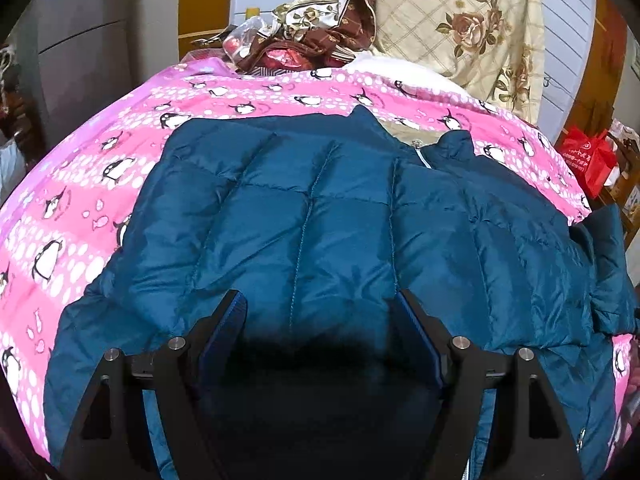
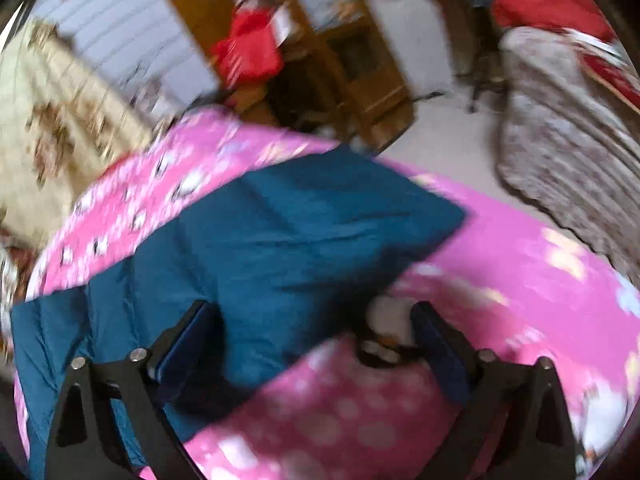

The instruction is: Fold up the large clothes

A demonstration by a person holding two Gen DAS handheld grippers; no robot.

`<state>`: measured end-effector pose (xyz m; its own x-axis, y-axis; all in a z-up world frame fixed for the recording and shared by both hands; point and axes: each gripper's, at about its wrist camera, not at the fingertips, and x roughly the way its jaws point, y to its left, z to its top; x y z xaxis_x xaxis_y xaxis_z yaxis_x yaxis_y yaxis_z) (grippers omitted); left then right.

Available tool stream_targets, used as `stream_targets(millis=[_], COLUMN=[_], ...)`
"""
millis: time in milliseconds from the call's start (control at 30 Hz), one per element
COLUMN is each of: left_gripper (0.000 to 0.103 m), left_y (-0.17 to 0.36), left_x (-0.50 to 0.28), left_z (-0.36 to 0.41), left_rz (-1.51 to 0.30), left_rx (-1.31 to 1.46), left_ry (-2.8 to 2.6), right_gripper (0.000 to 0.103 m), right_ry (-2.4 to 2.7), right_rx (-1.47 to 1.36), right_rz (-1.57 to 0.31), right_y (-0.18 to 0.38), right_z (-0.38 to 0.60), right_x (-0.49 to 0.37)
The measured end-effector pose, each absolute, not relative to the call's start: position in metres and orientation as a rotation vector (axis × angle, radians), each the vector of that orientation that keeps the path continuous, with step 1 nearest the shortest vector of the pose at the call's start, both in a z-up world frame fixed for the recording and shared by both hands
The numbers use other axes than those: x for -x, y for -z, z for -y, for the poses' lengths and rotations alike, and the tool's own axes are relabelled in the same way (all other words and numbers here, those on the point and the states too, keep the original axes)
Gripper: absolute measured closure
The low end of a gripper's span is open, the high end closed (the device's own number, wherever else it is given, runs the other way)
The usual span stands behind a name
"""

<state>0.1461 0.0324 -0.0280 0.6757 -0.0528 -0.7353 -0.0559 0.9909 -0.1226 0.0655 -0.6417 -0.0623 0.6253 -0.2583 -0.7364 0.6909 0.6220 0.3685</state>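
A large dark-teal quilted puffer jacket (image 1: 320,220) lies spread on a pink penguin-print bedspread (image 1: 72,208), collar and zipper toward the far right. One part of it is laid over the body. My left gripper (image 1: 320,300) is open, its fingers wide apart just above the jacket, with nothing between them. In the blurred right wrist view a sleeve of the jacket (image 2: 320,224) stretches out over the pink bedspread (image 2: 520,264). My right gripper (image 2: 316,312) is open over the sleeve's near edge, holding nothing.
A floral beige quilt (image 1: 460,28) and a pile of brown patterned cloth (image 1: 304,44) sit at the far side of the bed. A red bag (image 1: 588,156) stands beside it on the right. A wooden cabinet (image 2: 352,60) and a grey patterned blanket (image 2: 568,152) lie beyond the bed edge.
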Motion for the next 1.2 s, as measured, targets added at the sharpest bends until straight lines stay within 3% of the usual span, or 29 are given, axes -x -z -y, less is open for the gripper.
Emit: stream_targets(millis=[267,367,467,533,600,633,733,967,1200], left_gripper=[0.054,0.054,0.054,0.054,0.054,0.054,0.054,0.054,0.054], left_y=[0.03,0.031,0.032,0.031,0.031,0.032,0.032,0.019,0.031], left_x=[-0.149,-0.152,-0.152,-0.151,-0.151,-0.152,-0.154,-0.14,-0.116], left_z=[-0.031,-0.038,-0.049,-0.055,-0.059,-0.06,-0.062,-0.088,-0.14], left_rz=[-0.845,-0.847,-0.843,-0.832,-0.822,-0.82,-0.823,-0.825,-0.833], left_rx=[0.133,0.133,0.142,0.148,0.131,0.114,0.075,-0.028,-0.009], left_ry=[-0.034,-0.089,-0.155,-0.189,-0.232,-0.252,-0.288,-0.372,-0.445], right_gripper=[0.0,0.007,0.026,0.064,0.083,0.088,0.092,0.093,0.093], right_ry=[0.257,0.28,0.309,0.31,0.355,0.393,0.449,0.351,0.178], right_rx=[-0.899,-0.838,-0.727,-0.71,-0.678,-0.593,-0.403,-0.2,-0.177], right_rz=[-0.485,-0.456,-0.462,-0.491,-0.54,-0.572,-0.586,-0.54,-0.554], right_y=[0.071,0.063,0.052,0.053,0.051,0.043,0.014,-0.073,-0.093], right_z=[0.677,0.673,0.659,0.655,0.649,0.636,0.596,0.477,0.362], right_x=[-0.076,-0.087,-0.095,-0.1,-0.102,-0.104,-0.097,-0.073,-0.076])
